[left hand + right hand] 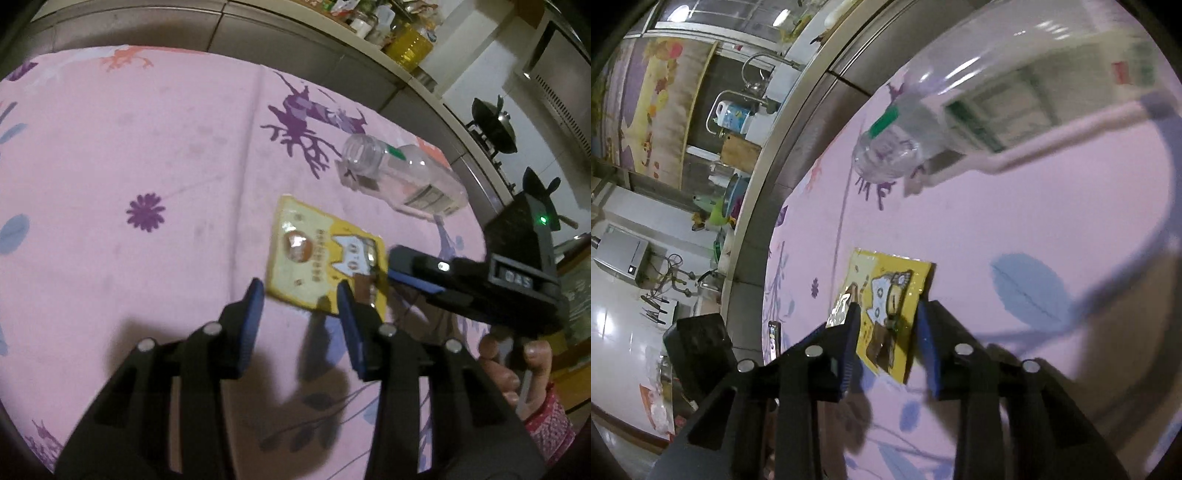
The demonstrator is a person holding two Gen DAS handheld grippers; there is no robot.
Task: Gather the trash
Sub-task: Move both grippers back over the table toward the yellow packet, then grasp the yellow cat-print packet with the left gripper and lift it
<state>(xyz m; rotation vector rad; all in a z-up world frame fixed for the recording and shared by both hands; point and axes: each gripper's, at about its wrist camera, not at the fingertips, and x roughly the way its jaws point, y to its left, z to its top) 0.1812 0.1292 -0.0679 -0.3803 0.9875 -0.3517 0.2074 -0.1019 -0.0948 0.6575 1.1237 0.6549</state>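
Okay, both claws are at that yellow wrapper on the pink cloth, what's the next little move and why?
Probably close the right claw on the wrapper. In the right wrist view the wrapper's near edge lies between its fingers, with gaps at both pads, so it isn't gripped yet. The left claw only flanks a corner, and the bottle lies apart.

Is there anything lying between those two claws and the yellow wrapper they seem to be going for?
Nothing visible does. The yellow wrapper lies flat on the pink cloth, with the right claw astride its near end and the left claw at its edge. The empty plastic bottle lies beyond it, apart.
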